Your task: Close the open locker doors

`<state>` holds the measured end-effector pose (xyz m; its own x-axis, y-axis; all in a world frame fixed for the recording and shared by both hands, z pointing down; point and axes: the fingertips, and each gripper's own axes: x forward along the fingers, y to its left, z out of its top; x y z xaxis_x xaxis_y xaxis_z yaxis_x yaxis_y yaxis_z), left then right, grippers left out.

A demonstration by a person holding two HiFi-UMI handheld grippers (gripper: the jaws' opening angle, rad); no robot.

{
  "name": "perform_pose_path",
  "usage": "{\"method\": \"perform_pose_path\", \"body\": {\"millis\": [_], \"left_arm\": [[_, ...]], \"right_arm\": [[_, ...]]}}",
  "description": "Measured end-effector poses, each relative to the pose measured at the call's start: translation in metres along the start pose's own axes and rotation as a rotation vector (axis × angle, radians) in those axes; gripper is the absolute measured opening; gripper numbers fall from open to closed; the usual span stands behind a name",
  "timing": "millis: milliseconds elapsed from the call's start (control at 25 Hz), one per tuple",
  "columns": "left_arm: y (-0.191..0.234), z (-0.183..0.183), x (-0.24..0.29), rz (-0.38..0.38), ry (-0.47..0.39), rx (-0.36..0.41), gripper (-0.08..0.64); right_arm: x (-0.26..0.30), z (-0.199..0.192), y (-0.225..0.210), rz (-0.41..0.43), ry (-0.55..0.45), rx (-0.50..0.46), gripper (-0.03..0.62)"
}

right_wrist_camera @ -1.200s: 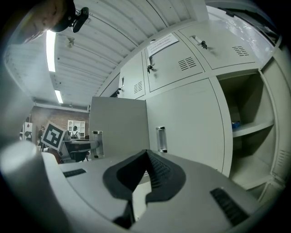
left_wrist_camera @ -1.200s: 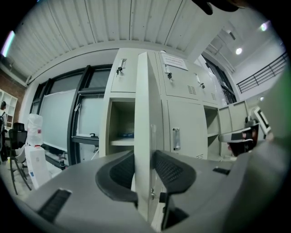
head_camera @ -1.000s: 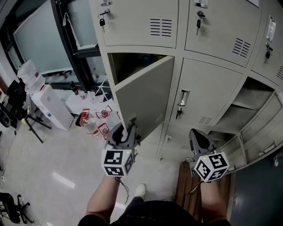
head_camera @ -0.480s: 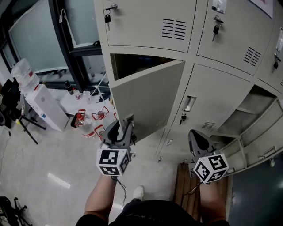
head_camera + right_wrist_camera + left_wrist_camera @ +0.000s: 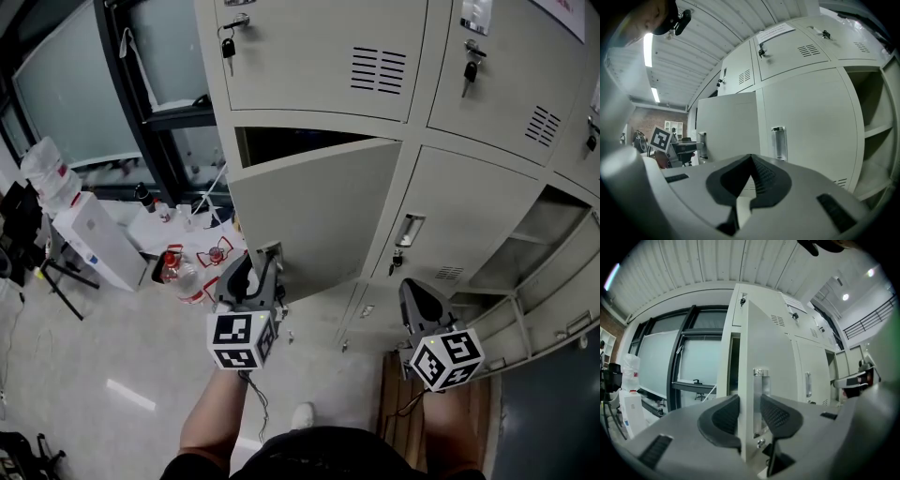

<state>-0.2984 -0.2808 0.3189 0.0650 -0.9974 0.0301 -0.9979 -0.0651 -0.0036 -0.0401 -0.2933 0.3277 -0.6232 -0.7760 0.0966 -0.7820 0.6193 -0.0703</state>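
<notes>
Left gripper (image 5: 261, 267), held level, straddles the upright free edge of the half-open locker door (image 5: 319, 206). Its jaws have just been narrowing but stand slightly apart, not clamping the edge. The compartment opening (image 5: 281, 145) lies behind the door. Right gripper (image 5: 412, 295), clenched on nothing, hangs right of the door.

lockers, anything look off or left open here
Two lockers stand open: the middle-row left door is ajar, not flush with the closed door beside it, and the locker at far right gapes wide.
</notes>
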Motion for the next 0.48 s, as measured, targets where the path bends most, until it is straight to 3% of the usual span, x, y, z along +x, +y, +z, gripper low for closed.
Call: {"method": "perform_pose_path", "body": {"millis": [480], "left_arm": [[0.028, 0.003, 0.039, 0.001, 0.002, 0.012, 0.143]], "right_arm": [[0.016, -0.001, -0.006, -0.075, -0.015, 0.030, -0.006]]}}
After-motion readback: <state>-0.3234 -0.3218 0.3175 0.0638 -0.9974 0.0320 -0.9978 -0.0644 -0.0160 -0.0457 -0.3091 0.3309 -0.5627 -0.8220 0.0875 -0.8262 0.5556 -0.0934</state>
